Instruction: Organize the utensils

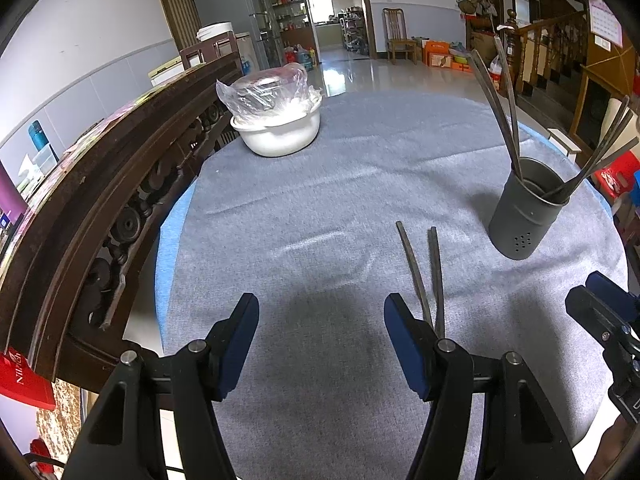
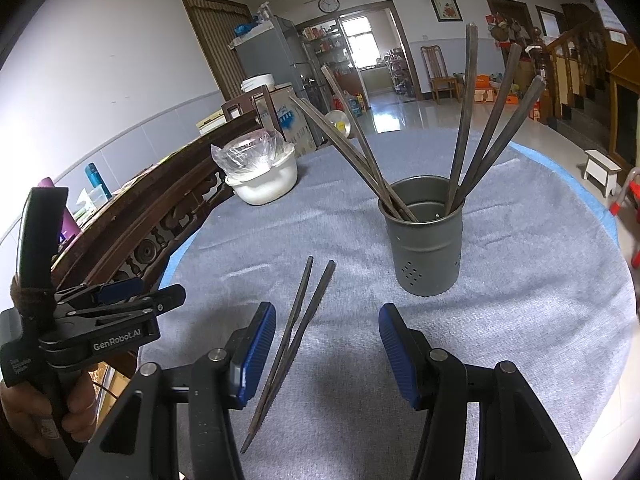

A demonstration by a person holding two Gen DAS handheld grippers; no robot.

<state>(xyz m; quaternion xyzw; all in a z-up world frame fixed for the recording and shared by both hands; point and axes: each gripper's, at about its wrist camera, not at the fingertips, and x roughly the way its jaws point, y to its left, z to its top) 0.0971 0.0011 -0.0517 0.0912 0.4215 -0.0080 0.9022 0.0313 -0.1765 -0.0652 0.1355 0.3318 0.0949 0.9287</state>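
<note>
- My left gripper (image 1: pixel 321 344) hangs over bare grey tablecloth (image 1: pixel 320 184), its blue-padded jaws standing apart with nothing between them.
- My right gripper (image 2: pixel 327 354) is likewise spread, clamped on nothing; its left pad sits just beside the loose chopsticks without touching them, as far as I can tell.
- Those two dark chopsticks (image 2: pixel 294 332) lie flat on the cloth, crossing each other near the middle (in the left view they run under the right-hand finger, so their near ends are hidden there).
- A hand (image 2: pixel 48 412) grips the left tool's handle at the edge of the right view.
- Beyond the loose pair stands the grey metal utensil holder (image 2: pixel 424 248), upright, with small holes low on its wall.
- Five more chopsticks (image 2: pixel 464 120) lean out of it, two to the left and three to the right.
- Farther back, near the carved wooden rail (image 1: pixel 100 184), sits a white bowl (image 1: pixel 280 132) covered with a clear plastic bag.
</note>
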